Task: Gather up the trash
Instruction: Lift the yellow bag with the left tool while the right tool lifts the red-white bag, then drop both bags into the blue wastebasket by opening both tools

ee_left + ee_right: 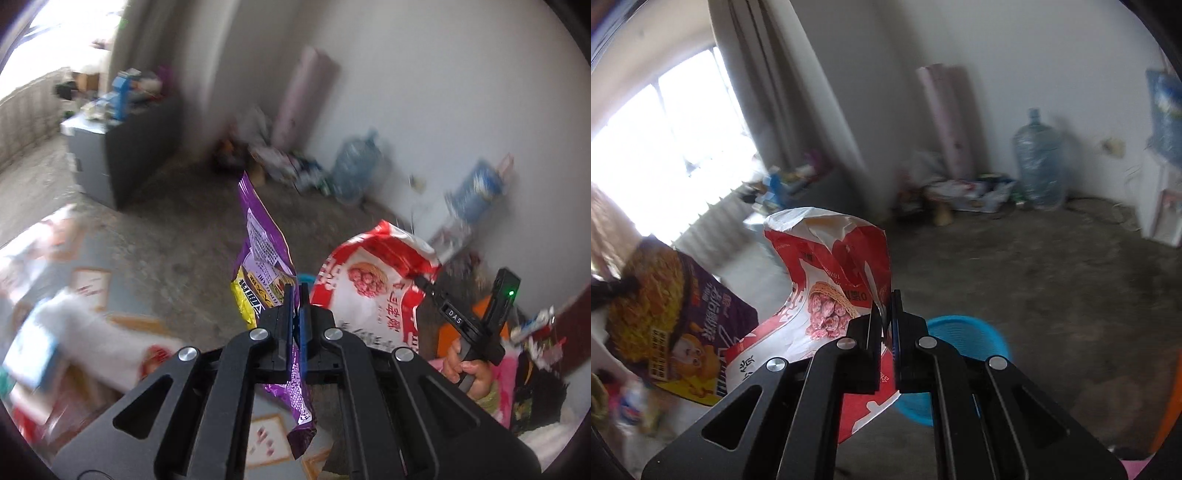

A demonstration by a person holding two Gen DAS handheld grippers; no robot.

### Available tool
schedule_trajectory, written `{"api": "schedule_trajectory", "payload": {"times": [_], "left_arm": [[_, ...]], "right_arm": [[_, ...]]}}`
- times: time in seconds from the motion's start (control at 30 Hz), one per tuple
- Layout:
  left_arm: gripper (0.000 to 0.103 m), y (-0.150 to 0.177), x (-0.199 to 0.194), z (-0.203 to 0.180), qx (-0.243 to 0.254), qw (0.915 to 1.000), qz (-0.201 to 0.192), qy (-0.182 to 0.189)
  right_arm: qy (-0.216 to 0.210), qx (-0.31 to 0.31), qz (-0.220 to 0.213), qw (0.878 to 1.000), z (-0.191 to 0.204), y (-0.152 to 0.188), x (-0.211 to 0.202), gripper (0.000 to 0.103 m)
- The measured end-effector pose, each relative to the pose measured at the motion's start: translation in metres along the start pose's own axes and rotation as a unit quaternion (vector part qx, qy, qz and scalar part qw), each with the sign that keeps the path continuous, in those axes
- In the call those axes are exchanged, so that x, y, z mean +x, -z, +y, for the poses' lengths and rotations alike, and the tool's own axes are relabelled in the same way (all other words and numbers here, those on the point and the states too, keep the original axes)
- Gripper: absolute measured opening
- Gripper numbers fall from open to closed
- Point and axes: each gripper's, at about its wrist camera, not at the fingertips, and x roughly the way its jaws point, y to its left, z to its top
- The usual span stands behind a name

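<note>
My left gripper (297, 295) is shut on a purple snack wrapper (263, 254), which sticks up above the jaws and hangs below them. The same purple wrapper (683, 317) shows at the left of the right wrist view. My right gripper (885, 306) is shut on a red-and-white peanut bag (827, 280) that stands up crumpled to its left. In the left wrist view that red-and-white bag (369, 288) hangs just right of my left gripper, with a hand (467, 373) on the right gripper's black handle. A blue basket (967, 343) sits on the floor right behind the right gripper.
The bare concrete floor (1052, 295) stretches to a white wall. A large water jug (1039, 162), a pink rolled mat (951, 122) and a pile of clutter (967, 192) stand along the wall. A grey cabinet (122, 155) stands at the left. A patterned surface with boxes (74, 325) lies below.
</note>
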Motion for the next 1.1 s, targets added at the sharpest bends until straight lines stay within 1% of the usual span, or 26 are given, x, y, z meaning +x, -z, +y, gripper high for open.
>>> {"api": "schedule_trajectory", "payload": {"times": [0.07, 0.1, 0.13, 0.17, 0.2, 0.3, 0.4, 0.53, 0.57, 0.6, 0.63, 0.67, 0.73, 0.8, 0.9, 0.97, 1.1], "left_arm": [[0.001, -0.009, 0.039, -0.015, 0.031, 0.9991, 0.028, -0.004], [0.001, -0.012, 0.059, -0.022, 0.044, 0.9983, 0.038, -0.009], [0.001, -0.014, 0.074, -0.027, 0.055, 0.9973, 0.047, -0.009], [0.001, -0.016, 0.098, -0.034, 0.071, 0.9953, 0.065, -0.010], [0.001, -0.017, 0.113, -0.037, 0.076, 0.9941, 0.077, -0.011], [0.001, -0.019, 0.166, -0.048, 0.093, 0.9897, 0.109, -0.011], [0.001, -0.018, 0.210, -0.057, 0.105, 0.9862, 0.127, -0.016], [0.001, -0.018, 0.257, -0.065, 0.098, 0.9850, 0.142, -0.011], [0.001, -0.019, 0.266, -0.066, 0.097, 0.9848, 0.144, -0.008], [0.004, -0.018, 0.279, -0.067, 0.095, 0.9845, 0.148, -0.004], [0.013, -0.018, 0.288, -0.073, 0.094, 0.9834, 0.156, 0.000], [0.022, -0.016, 0.299, -0.072, 0.090, 0.9820, 0.166, -0.005], [0.025, -0.019, 0.312, -0.074, 0.084, 0.9828, 0.163, -0.020], [0.028, -0.021, 0.312, -0.074, 0.074, 0.9845, 0.158, -0.017], [0.030, -0.023, 0.296, -0.072, 0.055, 0.9871, 0.150, 0.003], [0.031, -0.025, 0.281, -0.073, 0.058, 0.9884, 0.141, 0.008], [0.035, -0.029, 0.252, -0.077, 0.062, 0.9903, 0.123, 0.012]], "right_arm": [[0.048, -0.020, 0.014, 0.999, -0.002, 0.001, 0.015, 0.005], [0.065, -0.027, 0.019, 0.997, -0.005, 0.001, 0.021, 0.005], [0.088, -0.036, 0.026, 0.995, -0.005, 0.003, 0.029, 0.005], [0.116, -0.052, 0.035, 0.991, -0.003, 0.005, 0.042, 0.005], [0.132, -0.060, 0.044, 0.988, -0.001, 0.005, 0.055, 0.005], [0.160, -0.050, 0.073, 0.983, -0.012, 0.007, 0.092, 0.005], [0.198, -0.052, 0.097, 0.974, -0.023, 0.009, 0.127, 0.005], [0.216, -0.043, 0.130, 0.967, -0.042, 0.017, 0.163, 0.006], [0.217, -0.039, 0.135, 0.966, -0.048, 0.018, 0.173, 0.008], [0.217, -0.034, 0.140, 0.965, -0.054, 0.021, 0.180, 0.009], [0.215, -0.028, 0.148, 0.965, -0.058, 0.022, 0.188, 0.014], [0.197, -0.012, 0.157, 0.968, -0.065, 0.025, 0.198, 0.022], [0.153, 0.035, 0.174, 0.972, -0.080, 0.029, 0.210, 0.031], [0.128, 0.081, 0.176, 0.973, -0.094, 0.033, 0.214, 0.031], [0.107, 0.130, 0.160, 0.973, -0.107, 0.038, 0.205, 0.035], [0.098, 0.146, 0.149, 0.973, -0.109, 0.042, 0.196, 0.037], [0.087, 0.169, 0.136, 0.972, -0.114, 0.047, 0.180, 0.037]]}}
